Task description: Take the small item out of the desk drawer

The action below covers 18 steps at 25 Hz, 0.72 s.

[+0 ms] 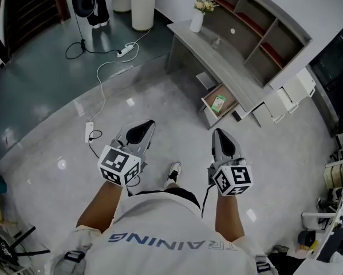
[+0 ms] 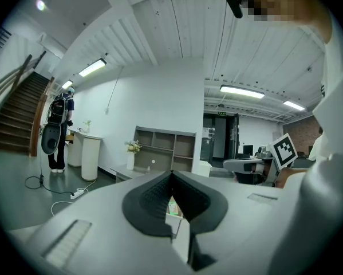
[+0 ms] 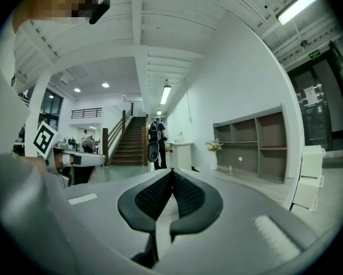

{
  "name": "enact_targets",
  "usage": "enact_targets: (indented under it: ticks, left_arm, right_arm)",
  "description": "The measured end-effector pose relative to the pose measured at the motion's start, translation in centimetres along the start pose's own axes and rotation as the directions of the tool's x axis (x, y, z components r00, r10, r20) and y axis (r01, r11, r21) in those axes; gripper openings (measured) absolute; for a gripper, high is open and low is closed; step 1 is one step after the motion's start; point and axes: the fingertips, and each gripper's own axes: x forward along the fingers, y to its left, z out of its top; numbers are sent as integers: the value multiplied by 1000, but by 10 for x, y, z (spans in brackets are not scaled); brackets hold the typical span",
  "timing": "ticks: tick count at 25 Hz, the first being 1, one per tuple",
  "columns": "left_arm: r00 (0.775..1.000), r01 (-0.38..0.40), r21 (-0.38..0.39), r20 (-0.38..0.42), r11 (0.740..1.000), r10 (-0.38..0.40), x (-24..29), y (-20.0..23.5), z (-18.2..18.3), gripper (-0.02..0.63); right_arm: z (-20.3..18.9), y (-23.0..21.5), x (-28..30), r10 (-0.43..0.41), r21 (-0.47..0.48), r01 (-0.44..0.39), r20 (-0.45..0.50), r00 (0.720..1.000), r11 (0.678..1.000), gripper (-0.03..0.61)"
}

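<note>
The grey desk (image 1: 208, 53) stands ahead of me to the right, with one drawer (image 1: 219, 103) pulled open. A small green-and-white item (image 1: 218, 103) lies inside it. Both grippers are held out over the floor, well short of the desk. My left gripper (image 1: 150, 124) is shut with nothing in it, and so is my right gripper (image 1: 217, 133). In the left gripper view the shut left gripper (image 2: 171, 174) points at the drawer, and the green item (image 2: 172, 208) shows just below the tips. The right gripper (image 3: 172, 172) points left of the desk shelves (image 3: 256, 145).
A vase of flowers (image 1: 198, 15) stands on the desk's far end, below an open shelf unit (image 1: 263, 36). White cabinets (image 1: 286, 99) sit right of the drawer. A power strip and cable (image 1: 124, 51) lie on the floor, near a white pedestal (image 1: 143, 4) and a standing person (image 1: 94, 2).
</note>
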Motion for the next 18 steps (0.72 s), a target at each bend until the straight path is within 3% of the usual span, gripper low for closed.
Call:
enact_targets:
  ticks: [18]
  left_arm:
    - [997, -68, 20, -34, 997, 69, 186, 49, 27, 2]
  right_arm:
    - [26, -149, 142, 63, 28, -62, -12, 998, 998, 14]
